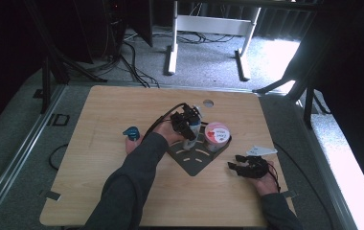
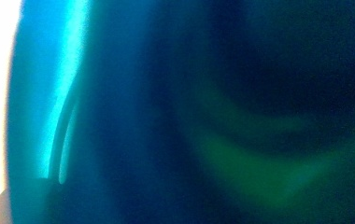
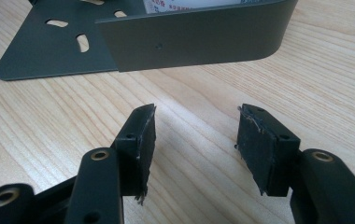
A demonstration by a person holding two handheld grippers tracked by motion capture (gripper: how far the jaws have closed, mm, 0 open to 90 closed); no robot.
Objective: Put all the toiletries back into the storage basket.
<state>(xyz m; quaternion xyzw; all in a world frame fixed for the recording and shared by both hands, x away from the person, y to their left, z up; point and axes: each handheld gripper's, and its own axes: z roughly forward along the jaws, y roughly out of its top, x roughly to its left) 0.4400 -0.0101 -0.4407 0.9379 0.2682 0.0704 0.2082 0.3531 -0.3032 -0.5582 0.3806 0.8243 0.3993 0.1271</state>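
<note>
Over metal bracket (image 1: 197,160), left gripper (image 1: 189,125) clasping bottle (image 1: 192,135)

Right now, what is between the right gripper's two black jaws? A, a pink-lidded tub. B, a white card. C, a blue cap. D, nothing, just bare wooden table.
D: in the right gripper view the right gripper has its jaws standing apart with only the wooden table showing between them, and the dark metal bracket lies farther ahead, untouched.
</note>
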